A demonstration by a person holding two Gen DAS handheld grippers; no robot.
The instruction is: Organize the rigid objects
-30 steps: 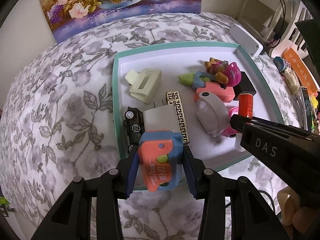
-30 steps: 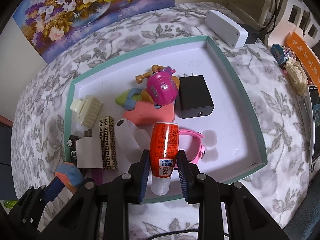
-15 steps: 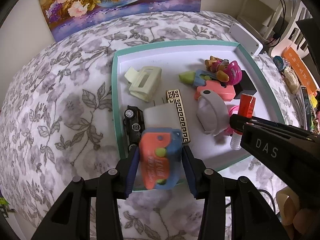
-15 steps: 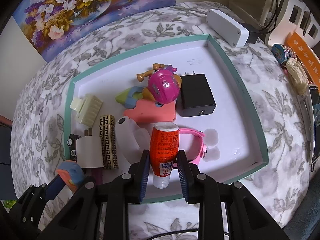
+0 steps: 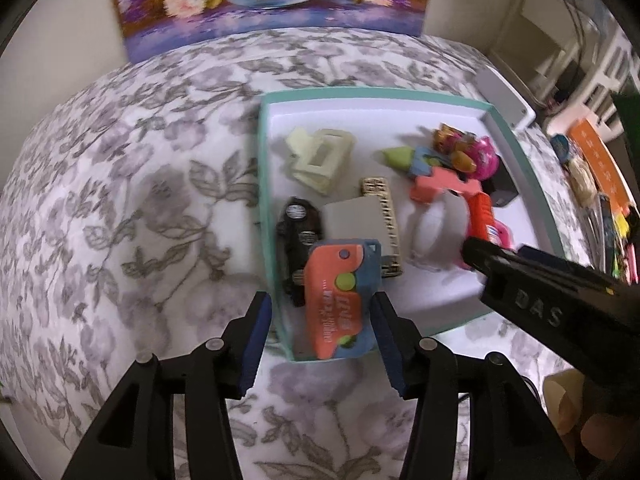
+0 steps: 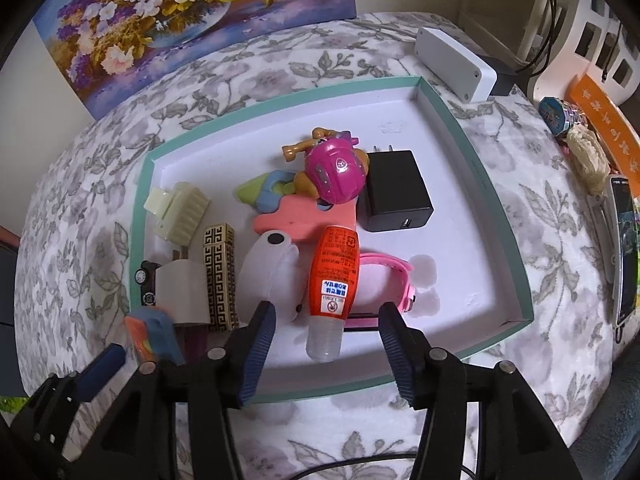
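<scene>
Left tool (image 5: 320, 332) jaws just opened, pads clear of orange-and-blue plastic block (image 5: 340, 300), now lying in near-left corner of teal-rimmed white tray (image 6: 472, 160) on floral-covered desk (image 5: 120, 200). Right tool (image 6: 326, 340) jaws just opened, released; orange tube with clear cap (image 6: 334, 284) lies between them, resting across pink watch strap (image 6: 388, 268) inside tray.

From where I sit, both wrist feeds are lit by soft, even indoor light with no hard glare. My left view is smeared with motion blur throughout; the floral cloth (image 5: 132, 216) looks soft. The right view is sharp, with faint shadows on the tray floor (image 6: 448, 216). Fisheye bending and dark vignetting crowd the corners, worst at 10 and 2 o'clock.
</scene>
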